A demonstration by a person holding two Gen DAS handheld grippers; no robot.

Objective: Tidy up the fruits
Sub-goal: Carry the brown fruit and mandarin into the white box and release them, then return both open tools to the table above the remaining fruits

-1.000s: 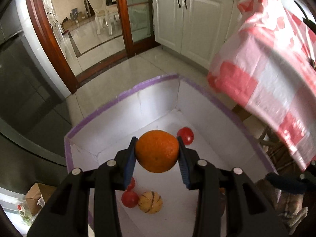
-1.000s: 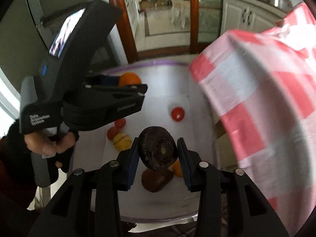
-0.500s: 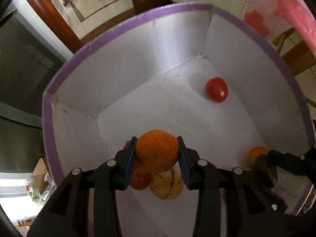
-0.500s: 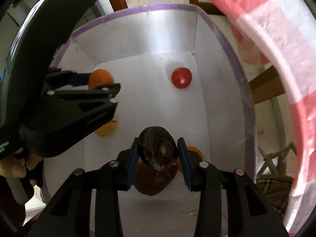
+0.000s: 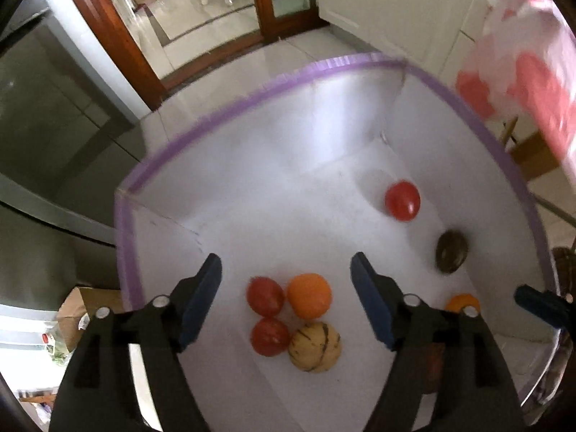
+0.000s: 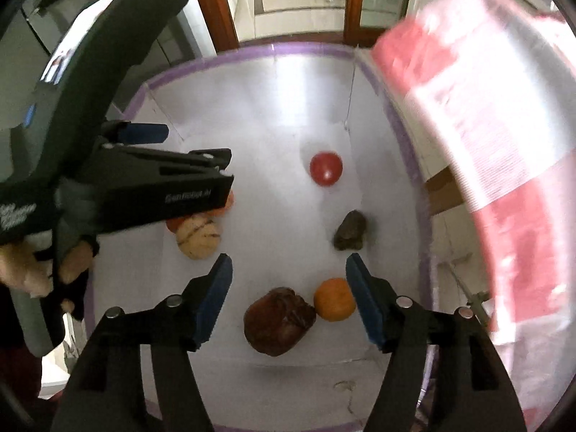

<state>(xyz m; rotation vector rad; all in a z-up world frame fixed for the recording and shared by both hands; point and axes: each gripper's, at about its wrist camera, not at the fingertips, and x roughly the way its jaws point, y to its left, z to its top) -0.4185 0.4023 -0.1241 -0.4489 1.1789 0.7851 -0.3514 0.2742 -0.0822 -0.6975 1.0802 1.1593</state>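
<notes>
A white box with a purple rim (image 5: 230, 108) (image 6: 306, 48) holds the fruit. My left gripper (image 5: 286, 280) is open and empty above an orange (image 5: 309, 296), two red tomatoes (image 5: 265, 296) and a striped yellow melon (image 5: 314, 346). My right gripper (image 6: 289, 289) is open and empty above a dark brown fruit (image 6: 279, 320) and a small orange (image 6: 334, 299). A dark round fruit (image 6: 350, 230) (image 5: 451, 251) lies near the right wall. A lone red tomato (image 6: 325, 168) (image 5: 402, 200) sits toward the far corner. The left gripper shows in the right wrist view (image 6: 144, 165).
A red and white checked cloth (image 6: 486, 126) (image 5: 529, 82) hangs over the table to the right of the box. A tiled floor, wooden door frame (image 5: 108, 28) and white cabinets lie beyond. A cardboard box (image 5: 77, 309) sits left on the floor.
Both grippers opened. The orange dropped from the left gripper next to the tomatoes. The dark round fruit dropped from the right gripper and lies by the right wall.
</notes>
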